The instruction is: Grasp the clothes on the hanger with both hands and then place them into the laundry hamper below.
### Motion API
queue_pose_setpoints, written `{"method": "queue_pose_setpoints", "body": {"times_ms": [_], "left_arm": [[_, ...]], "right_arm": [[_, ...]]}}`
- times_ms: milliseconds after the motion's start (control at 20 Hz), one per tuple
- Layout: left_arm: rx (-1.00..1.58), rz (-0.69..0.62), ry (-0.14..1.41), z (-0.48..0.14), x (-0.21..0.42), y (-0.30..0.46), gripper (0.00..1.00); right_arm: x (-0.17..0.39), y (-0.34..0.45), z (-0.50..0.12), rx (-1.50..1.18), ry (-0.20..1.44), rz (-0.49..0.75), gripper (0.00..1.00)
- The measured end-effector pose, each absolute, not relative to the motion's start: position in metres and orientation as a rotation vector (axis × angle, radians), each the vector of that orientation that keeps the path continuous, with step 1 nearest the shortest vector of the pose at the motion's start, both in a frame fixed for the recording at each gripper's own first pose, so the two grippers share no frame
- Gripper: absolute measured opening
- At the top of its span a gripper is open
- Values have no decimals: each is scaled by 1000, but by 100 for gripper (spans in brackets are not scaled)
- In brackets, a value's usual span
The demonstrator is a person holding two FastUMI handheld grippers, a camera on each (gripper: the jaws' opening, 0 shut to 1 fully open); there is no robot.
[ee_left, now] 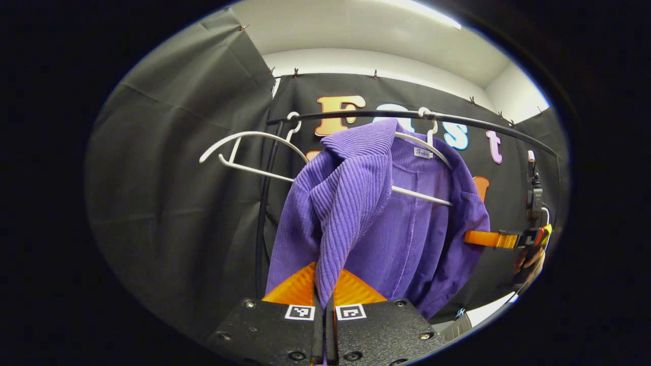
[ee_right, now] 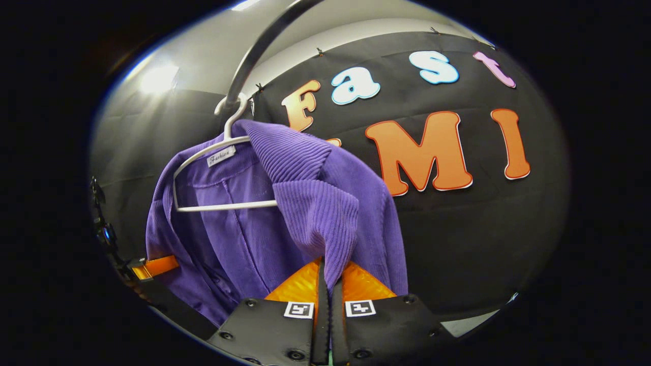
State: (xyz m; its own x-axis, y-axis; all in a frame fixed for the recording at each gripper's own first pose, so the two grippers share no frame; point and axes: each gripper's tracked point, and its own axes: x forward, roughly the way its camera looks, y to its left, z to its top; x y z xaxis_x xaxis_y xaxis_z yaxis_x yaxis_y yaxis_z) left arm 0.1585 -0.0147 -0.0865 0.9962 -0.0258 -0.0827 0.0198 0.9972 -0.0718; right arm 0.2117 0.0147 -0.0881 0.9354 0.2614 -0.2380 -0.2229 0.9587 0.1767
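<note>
Under a dark rail (ee_left: 386, 116), purple cardigan (ee_left: 407, 229) on white hanger (ee_left: 422, 195), black cloth wall (ee_left: 183, 203)

Ahead of your left gripper (ee_left: 324, 284) the jacket (ee_left: 402, 229) hangs on a hanger (ee_left: 422, 195) under the rail (ee_left: 356, 116) — a second hanger (ee_left: 244, 152) sits to its left — the right gripper (ee_right: 329, 282) is at the jacket's far edge

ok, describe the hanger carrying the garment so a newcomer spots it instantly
Start at the dark rail across the black cloth wall. Two white hangers hook onto it. The loaded hanger wears a purple ribbed cardigan; its neighbour, the empty hanger, hangs bare.
</note>
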Motion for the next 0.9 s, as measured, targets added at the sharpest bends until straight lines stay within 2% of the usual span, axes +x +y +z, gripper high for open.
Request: {"method": "queue_pose_setpoints", "body": {"times_ms": [200, 450, 900], "left_arm": [[-14, 10, 56, -64, 144, 8, 2], [-14, 60, 11, -28, 133, 43, 2], [-53, 138, -169, 75, 140, 94, 2]], "right_arm": [[223, -24, -78, 214, 346, 194, 9], [233, -46, -57, 420, 379, 226, 9], [274, -70, -16, 569, 315, 233, 10]]}}
